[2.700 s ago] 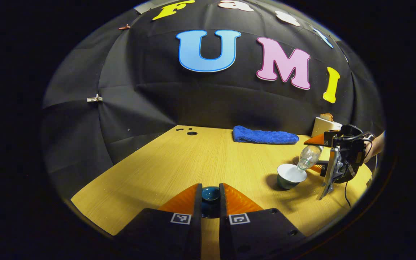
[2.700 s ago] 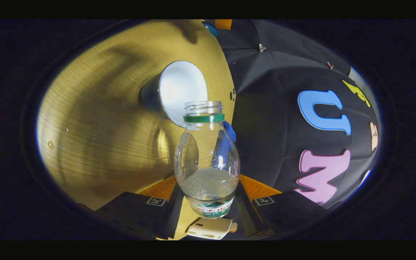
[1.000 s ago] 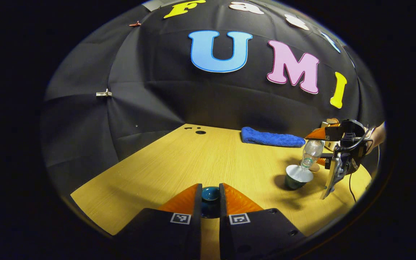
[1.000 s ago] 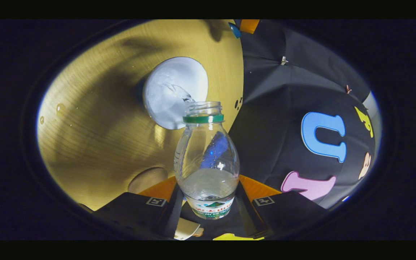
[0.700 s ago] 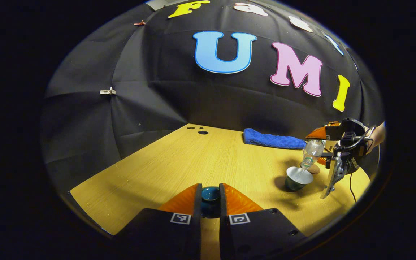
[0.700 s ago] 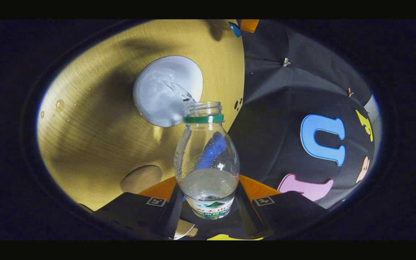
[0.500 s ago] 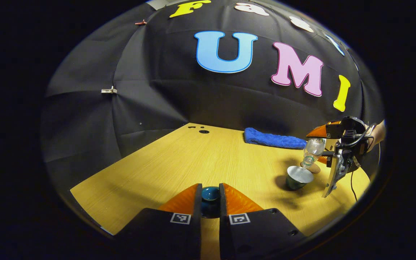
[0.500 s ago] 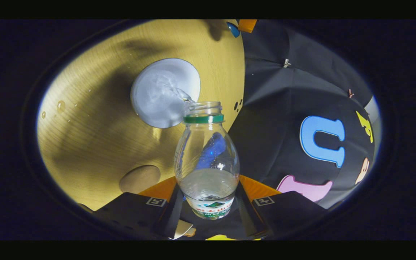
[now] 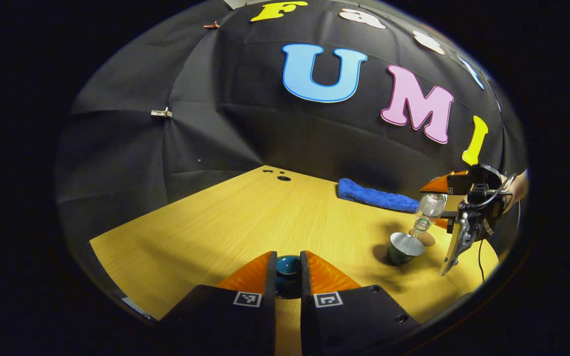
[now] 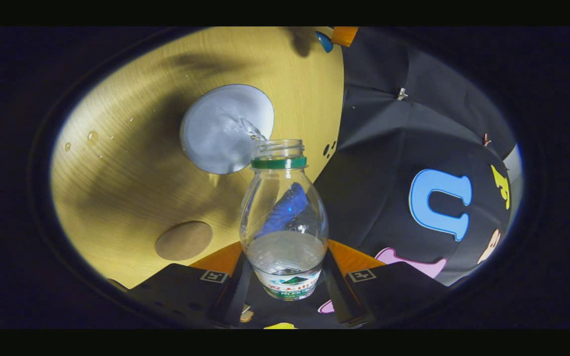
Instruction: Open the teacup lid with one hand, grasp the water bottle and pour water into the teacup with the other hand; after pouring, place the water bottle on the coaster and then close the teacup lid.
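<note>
Bottle (image 10: 283, 217) sits clamped in the right gripper (image 10: 285, 277), jaws pressing both sides of its lower body, neck tipped toward 12 o'clock over the teacup (image 10: 226, 129); a thin stream runs from the mouth into the cup. Right gripper view alone shows the water surface in the cup, droplets on the desk (image 10: 131, 163) at 10 o'clock, and the round coaster (image 10: 183, 240) at 8 o'clock of the bottle. Left gripper view shows the whole pour from the side: right gripper (image 9: 443, 207) at 3 o'clock, bottle (image 9: 427, 211) slanting down to the teacup (image 9: 403, 248). Left gripper (image 9: 288, 269) jaws are clenched on the teal lid (image 9: 288, 267), held over the desk (image 9: 245, 222). Blue towel (image 9: 376, 197) lies at the desk's far edge against the black cloth wall (image 9: 166, 148).
</note>
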Available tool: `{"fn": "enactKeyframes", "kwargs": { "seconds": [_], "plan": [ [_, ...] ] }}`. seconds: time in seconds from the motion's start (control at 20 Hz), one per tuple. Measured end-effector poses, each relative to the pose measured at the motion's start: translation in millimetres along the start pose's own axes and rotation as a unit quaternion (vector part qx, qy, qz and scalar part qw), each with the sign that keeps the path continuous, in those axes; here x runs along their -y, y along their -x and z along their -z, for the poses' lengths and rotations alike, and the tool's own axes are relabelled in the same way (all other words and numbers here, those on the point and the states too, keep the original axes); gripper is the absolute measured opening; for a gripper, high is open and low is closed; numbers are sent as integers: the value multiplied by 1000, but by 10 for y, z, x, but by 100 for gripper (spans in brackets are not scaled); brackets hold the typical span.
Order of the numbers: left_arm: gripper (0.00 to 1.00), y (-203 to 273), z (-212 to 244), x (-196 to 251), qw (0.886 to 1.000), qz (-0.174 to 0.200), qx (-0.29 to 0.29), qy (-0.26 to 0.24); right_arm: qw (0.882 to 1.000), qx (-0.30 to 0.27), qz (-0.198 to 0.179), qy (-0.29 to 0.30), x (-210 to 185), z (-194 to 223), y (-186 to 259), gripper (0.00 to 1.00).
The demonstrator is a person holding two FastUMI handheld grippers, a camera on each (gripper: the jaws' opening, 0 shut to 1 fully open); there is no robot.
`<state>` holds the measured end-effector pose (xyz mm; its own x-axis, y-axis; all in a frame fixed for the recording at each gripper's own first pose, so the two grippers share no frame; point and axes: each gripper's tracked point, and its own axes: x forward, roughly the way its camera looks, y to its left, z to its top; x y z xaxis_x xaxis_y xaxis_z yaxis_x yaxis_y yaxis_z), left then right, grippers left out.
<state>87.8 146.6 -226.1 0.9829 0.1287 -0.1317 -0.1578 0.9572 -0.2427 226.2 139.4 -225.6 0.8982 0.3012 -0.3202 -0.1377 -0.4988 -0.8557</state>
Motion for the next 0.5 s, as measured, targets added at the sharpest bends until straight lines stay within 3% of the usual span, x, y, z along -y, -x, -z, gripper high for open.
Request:
{"fn": "enactKeyframes", "kwargs": {
  "seconds": [0.3, 0.5],
  "plan": [
    [24, 11, -30, 43, 1000, 1, 5, 12, 1000, -2, -5, 12, 6, 10, 20, 68],
    [24, -4, -59, 16, 1000, -1, 8, 11, 1000, -5, -11, 16, 4, 49, 20, 72]
  ]
}}
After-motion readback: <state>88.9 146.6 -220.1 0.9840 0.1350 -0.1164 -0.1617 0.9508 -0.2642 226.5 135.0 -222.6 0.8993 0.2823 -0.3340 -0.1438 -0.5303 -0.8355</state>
